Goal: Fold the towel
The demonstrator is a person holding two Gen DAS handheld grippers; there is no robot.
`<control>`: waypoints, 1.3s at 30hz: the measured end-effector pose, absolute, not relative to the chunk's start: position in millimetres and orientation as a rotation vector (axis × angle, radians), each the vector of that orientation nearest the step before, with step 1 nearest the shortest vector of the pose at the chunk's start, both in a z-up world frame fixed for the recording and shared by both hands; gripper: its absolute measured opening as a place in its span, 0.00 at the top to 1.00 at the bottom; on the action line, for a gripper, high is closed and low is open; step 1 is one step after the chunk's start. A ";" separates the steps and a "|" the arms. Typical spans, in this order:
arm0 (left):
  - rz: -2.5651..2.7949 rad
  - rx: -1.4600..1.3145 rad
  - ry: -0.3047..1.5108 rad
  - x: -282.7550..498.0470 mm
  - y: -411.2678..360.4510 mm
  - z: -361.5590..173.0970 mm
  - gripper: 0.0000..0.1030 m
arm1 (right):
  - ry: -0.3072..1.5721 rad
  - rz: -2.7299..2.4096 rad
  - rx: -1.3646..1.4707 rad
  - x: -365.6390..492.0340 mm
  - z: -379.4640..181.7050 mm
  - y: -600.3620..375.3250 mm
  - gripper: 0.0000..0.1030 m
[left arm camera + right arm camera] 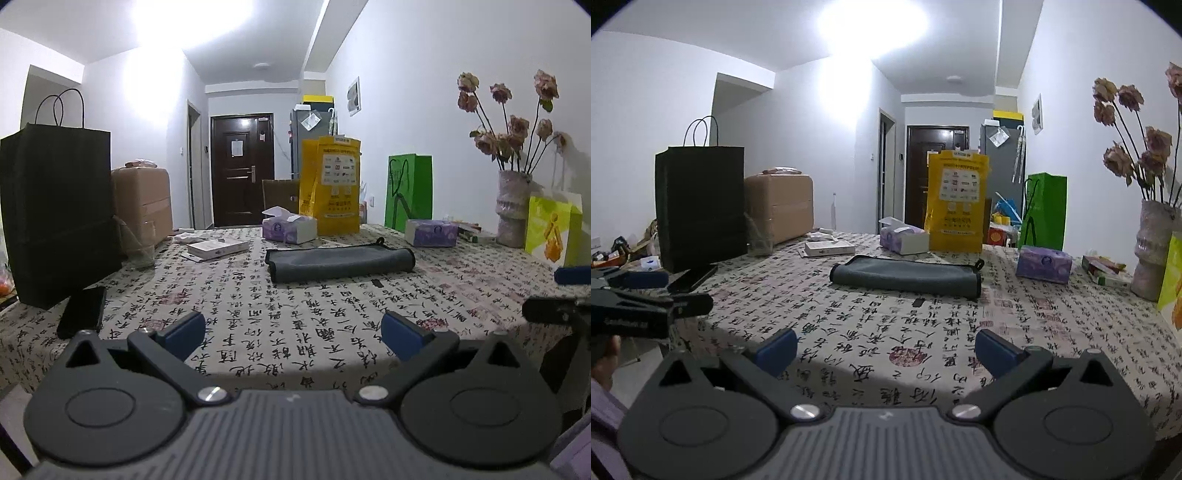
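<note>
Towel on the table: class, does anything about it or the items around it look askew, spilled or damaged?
Nothing is spilled or damaged. The grey towel lies already folded, slightly skewed to the table edge. Both grippers, left and right, are open and clear of it.

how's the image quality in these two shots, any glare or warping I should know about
Left wrist view: ceiling light blows out white; fisheye bends the walls; the towel stays sharp. Right wrist view: same glare, dark vignette corners, towel clear.

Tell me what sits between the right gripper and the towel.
Only patterned tablecloth between the right gripper and towel, except a small dark tag; right wrist view.
</note>
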State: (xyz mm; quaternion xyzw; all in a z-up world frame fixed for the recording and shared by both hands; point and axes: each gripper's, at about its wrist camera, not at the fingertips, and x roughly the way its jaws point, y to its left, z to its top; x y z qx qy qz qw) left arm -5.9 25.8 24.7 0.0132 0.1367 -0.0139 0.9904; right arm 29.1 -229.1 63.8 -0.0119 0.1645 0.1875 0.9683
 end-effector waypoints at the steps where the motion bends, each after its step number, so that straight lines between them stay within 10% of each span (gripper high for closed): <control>1: -0.029 0.026 0.272 -6.6 26.1 25.9 0.00 | 0.334 0.379 -0.023 28.3 63.4 -229.4 0.00; 39: -0.052 0.003 0.280 -8.7 22.2 26.3 0.00 | 0.336 0.368 0.021 24.1 60.7 -233.2 0.00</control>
